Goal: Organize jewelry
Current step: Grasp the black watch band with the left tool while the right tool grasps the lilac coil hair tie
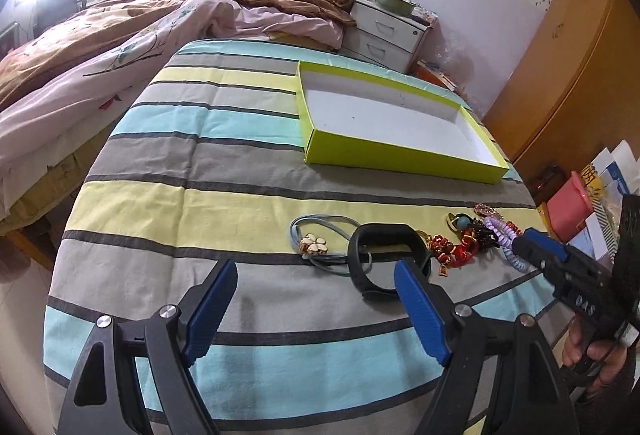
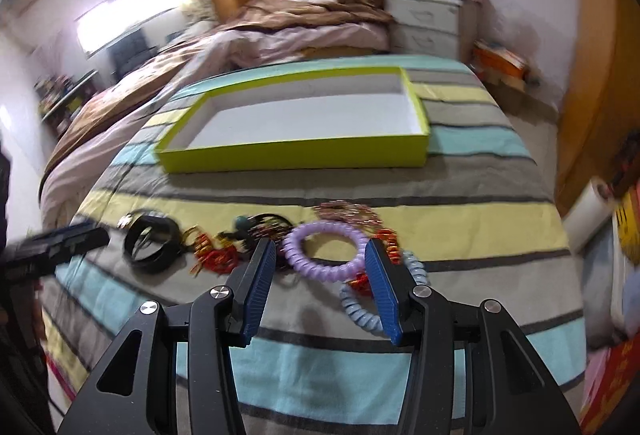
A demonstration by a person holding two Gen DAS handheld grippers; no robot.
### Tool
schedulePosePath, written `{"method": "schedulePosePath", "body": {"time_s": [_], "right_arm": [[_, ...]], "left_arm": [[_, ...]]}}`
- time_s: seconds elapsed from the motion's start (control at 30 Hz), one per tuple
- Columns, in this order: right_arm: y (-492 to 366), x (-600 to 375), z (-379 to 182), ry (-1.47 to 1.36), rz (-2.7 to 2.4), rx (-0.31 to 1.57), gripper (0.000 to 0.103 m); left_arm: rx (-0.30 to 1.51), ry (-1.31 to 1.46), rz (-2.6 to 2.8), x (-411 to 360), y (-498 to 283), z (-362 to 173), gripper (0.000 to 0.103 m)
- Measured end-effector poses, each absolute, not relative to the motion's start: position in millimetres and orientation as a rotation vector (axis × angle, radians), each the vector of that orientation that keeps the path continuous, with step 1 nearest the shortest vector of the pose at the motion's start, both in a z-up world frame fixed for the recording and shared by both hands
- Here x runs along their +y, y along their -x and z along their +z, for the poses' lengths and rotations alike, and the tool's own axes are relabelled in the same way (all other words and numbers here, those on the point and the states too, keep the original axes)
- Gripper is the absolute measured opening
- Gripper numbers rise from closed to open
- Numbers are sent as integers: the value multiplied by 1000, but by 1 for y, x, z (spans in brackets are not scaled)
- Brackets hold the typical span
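A bedroom, with a striped cloth [image 1: 240,163] over a table beside an unmade bed [image 1: 120,35]. On the cloth lies a green tray [image 1: 404,159], white inside, holding nothing. Nearer the cameras the jewelry lies in a row: a blue cord [image 1: 320,231] with a flower charm, a black band [image 1: 384,263], red and gold pieces [image 1: 452,251], a purple coil [image 2: 326,251] and a blue coil [image 2: 360,311]. The left gripper [image 1: 316,309] hovers before the black band, its 2 fingers wide apart, holding nothing. The right gripper [image 2: 320,287] is over the purple coil, fingers also apart and not touching it.
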State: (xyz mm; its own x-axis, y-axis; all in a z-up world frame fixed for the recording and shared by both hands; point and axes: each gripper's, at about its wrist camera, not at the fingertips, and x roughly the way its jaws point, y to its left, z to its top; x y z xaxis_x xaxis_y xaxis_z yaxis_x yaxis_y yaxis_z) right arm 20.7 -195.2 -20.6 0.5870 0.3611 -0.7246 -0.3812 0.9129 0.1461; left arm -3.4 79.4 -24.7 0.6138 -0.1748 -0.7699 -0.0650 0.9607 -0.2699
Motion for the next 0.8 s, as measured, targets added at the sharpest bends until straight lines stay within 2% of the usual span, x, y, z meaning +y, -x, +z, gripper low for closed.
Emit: {"method": "schedulePosePath", "body": {"time_s": [0.4,0.47,0.53,0.63,0.67,0.77,0.8], "right_arm": [[-25,-169,-30,265,477,834,47],[-25,-168,-33,314,468,842,39],[-25,-170,-36,359,451,853,21],[-25,-172,-37,382,445,856,13],[-24,-173,-37,384,443,854,10],[-24,-175,-35,370,445,840,6],[-24,-176,-34,357,447,833,0]], "left_arm": [[954,297,-81,88,12,-30,80],[970,271,-103,84,13,-29,80],[975,259,-115,80,13,-28,80],[973,254,-145,75,12,-29,79],[971,249,-149,73,11,-28,74],[974,237,-145,70,6,-28,70],[970,239,-145,69,5,-28,68]]}}
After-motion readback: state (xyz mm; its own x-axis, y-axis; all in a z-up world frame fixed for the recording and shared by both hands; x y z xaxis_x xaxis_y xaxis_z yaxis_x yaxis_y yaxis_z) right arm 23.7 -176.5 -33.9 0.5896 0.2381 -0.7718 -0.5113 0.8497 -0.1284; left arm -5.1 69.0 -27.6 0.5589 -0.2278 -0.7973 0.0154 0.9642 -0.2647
